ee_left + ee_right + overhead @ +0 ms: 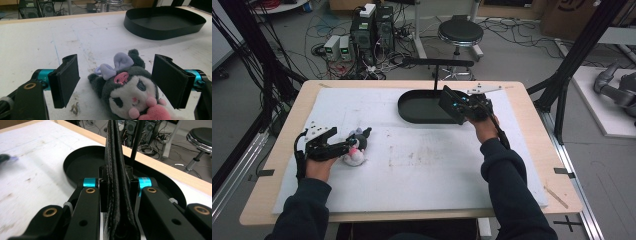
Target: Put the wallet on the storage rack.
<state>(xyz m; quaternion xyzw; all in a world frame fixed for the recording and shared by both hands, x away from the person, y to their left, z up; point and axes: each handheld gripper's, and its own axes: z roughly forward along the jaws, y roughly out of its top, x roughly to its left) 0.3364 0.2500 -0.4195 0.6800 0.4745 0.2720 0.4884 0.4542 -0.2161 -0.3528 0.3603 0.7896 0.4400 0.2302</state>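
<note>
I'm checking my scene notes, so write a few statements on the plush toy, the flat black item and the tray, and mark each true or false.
1. The right tongs are clamped on a flat black leather-like wallet. True.
2. The left tongs squeeze the grey-and-white plush toy with a lilac bow. False: the pads stand apart, the toy lying between them.
3. The shallow black oval tray holds the toy. False: the toy lies on the white table cover.
4. The wallet is over the tray's area. True.

Fuzzy cloth plush toy [130, 87], stitched black leather-look wallet [117, 182], smooth matt tray [162, 22], scuffed white mat [427, 165].
</note>
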